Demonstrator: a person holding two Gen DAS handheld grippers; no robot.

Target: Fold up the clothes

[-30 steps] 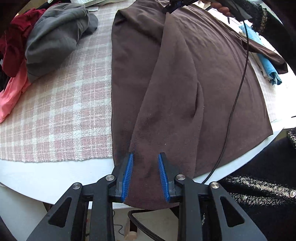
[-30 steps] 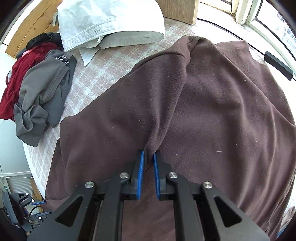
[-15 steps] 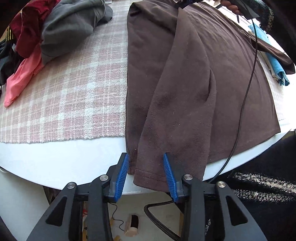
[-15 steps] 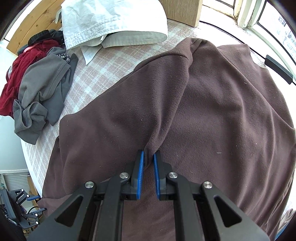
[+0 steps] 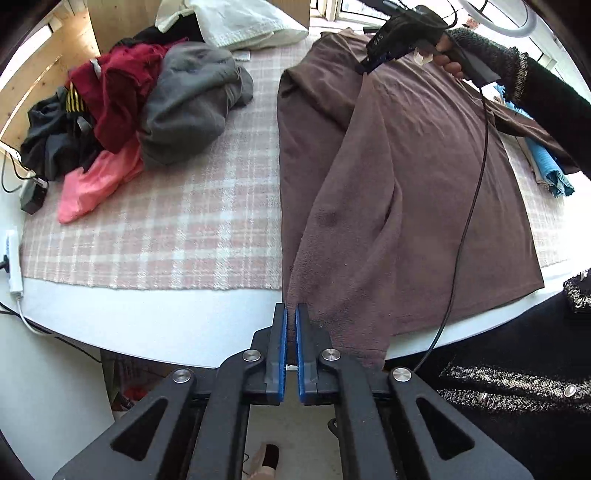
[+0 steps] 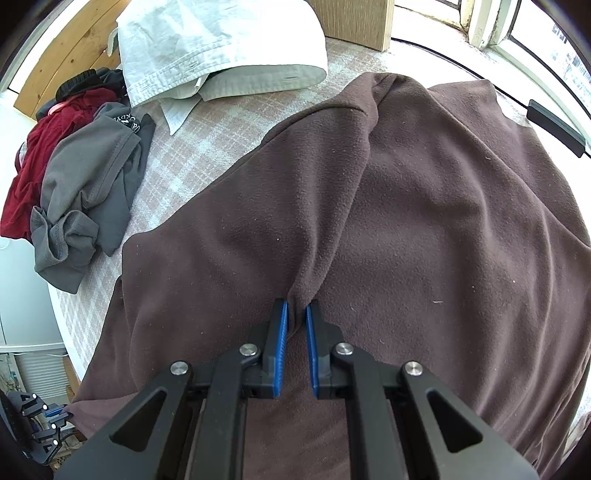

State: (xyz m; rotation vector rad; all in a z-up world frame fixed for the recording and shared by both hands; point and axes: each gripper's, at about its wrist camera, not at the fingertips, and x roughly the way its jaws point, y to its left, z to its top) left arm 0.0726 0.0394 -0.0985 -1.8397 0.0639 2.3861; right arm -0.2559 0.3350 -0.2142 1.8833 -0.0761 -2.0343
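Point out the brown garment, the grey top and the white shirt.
brown garment [image 6: 424, 221], right wrist view, middle of its spread cloth.
grey top [image 5: 188, 107], left wrist view, top of the bundle.
white shirt [image 6: 221, 40], right wrist view, folded body.

I am in a lived-in room of a home: my round white worktop [image 5: 155, 325] wears a pink plaid cloth [image 5: 177, 221], heaped with a laundry pile [image 5: 140, 99]. A sunlit window [image 6: 535, 33] and wooden boards [image 6: 74, 48] edge it.

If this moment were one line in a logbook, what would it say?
fold clothes | left gripper: shut on brown garment hem | right gripper: shut on fold | garment on table
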